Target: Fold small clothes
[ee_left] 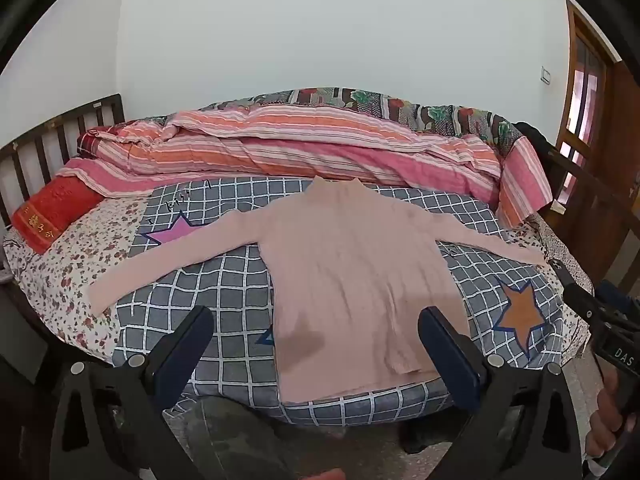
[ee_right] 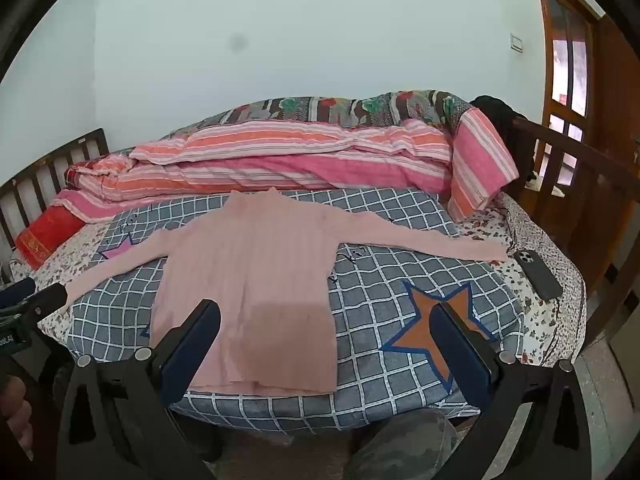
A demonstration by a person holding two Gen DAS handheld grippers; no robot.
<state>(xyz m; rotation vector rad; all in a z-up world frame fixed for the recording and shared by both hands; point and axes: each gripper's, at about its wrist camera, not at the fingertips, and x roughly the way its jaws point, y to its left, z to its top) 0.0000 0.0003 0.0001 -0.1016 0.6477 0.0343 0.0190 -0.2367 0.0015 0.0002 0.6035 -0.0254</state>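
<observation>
Lying flat on the checked blanket, a pink sweater.

Both wrist cameras look forward and downward past their own tongs from just off the bed's near edge, left view set further left, sharing the sweater, quilt and wall.

Pink sweater lying flat on checked blanket, sleeves spreading wide. Left gripper hovering above hem, jaws gaping, nothing between. Striped quilt bunching behind.
</observation>
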